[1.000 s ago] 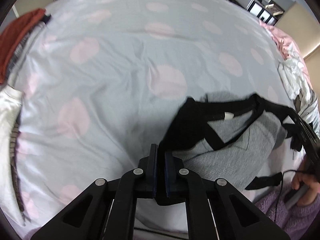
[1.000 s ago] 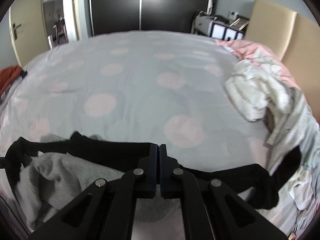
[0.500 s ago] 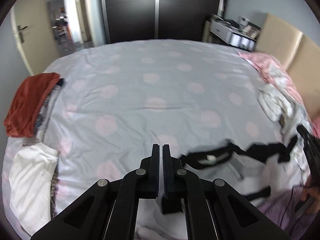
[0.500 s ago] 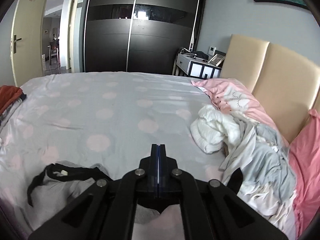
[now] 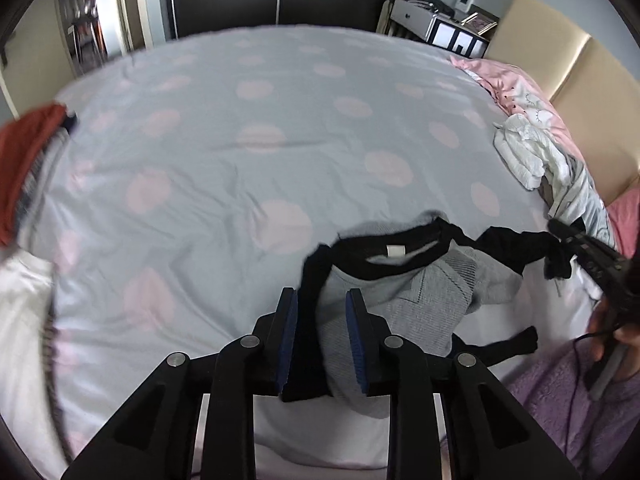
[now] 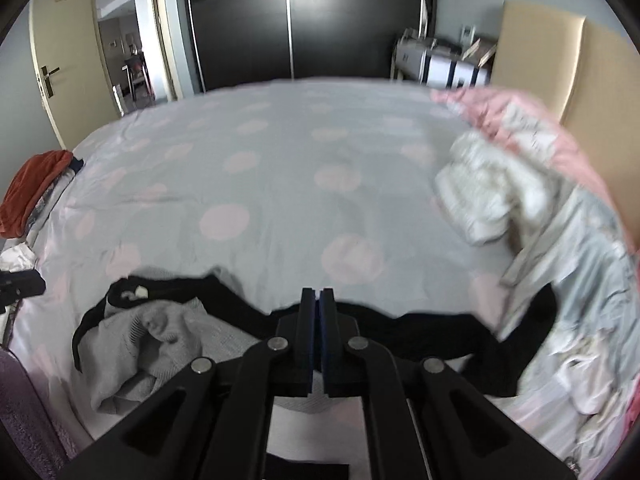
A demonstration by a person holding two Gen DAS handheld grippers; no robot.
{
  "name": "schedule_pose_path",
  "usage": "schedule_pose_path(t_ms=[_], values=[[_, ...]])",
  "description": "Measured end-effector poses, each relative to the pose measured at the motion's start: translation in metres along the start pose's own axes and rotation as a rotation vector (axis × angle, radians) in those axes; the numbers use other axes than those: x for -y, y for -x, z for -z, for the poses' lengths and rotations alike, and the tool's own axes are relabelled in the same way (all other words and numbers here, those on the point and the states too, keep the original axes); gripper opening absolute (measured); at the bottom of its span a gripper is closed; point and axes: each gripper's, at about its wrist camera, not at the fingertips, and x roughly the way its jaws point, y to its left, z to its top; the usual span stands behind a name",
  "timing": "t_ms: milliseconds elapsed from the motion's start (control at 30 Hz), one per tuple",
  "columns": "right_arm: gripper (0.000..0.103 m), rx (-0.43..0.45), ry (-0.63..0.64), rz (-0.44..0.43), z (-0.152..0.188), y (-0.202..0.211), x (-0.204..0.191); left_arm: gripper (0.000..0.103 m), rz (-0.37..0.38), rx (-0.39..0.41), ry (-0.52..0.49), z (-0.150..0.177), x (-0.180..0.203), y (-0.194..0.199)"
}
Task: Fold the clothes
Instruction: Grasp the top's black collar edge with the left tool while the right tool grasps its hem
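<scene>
While my left gripper (image 5: 322, 312) hangs low over the near edge of the bed, its jaws stand spread, and a black strap of the grey-and-black garment (image 5: 416, 300) runs down between the blue pads without either pad pressing it. My right gripper (image 6: 317, 312) has its jaws pressed together on the garment's black edge band, which stretches away to both sides of them.

From the left wrist view I can see the garment's black neckline with a small white label, the ribbed grey panel below it, and a loose black strap end lying toward the right. That view also shows my right gripper from the side, pinching the black band at the garment's far corner, with the hand (image 5: 612, 332) on its handle and a purple fleecy sleeve (image 5: 560, 400) beneath. The right wrist view shows none of that; it gives instead the grey cloth bunched at the left and the black band trailing off toward the pile of unfolded laundry (image 6: 520, 208).

The garment lies on the near side of the bed sheet (image 5: 240, 160), pale grey with pink dots and lightly creased. A rust-red garment (image 6: 32, 188) tops a stack at the left edge. A pink duvet (image 5: 516, 84) lies by the beige headboard (image 6: 560, 60), and beyond the bed stand a dark wardrobe (image 6: 288, 20), a bedside unit (image 5: 444, 28) and an open door (image 6: 52, 72).
</scene>
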Motion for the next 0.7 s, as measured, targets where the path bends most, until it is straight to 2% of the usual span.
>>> schedule_pose_path(t_ms=[200, 233, 333, 400, 500, 700], values=[[0.004, -0.118, -0.071, -0.15, 0.003, -0.044, 0.013, 0.027, 0.005, -0.149, 0.084, 0.002, -0.011, -0.051], [0.006, -0.132, -0.084, -0.173, 0.002, -0.051, 0.017, 0.027, 0.02, -0.172, 0.096, 0.004, -0.012, -0.058], [0.027, -0.142, -0.111, -0.233, 0.002, -0.062, 0.023, 0.034, 0.044, -0.232, 0.131, 0.009, -0.014, -0.075], [0.029, -0.148, -0.12, -0.269, 0.001, -0.067, 0.023, 0.036, 0.042, -0.26, 0.144, 0.011, -0.015, -0.083], [0.031, -0.172, -0.07, -0.255, 0.001, -0.077, 0.018, 0.04, 0.031, -0.284, 0.182, 0.013, -0.021, -0.092], [0.031, -0.234, 0.015, -0.215, 0.002, -0.099, 0.007, 0.04, 0.019, -0.286, 0.283, 0.02, -0.037, -0.094]])
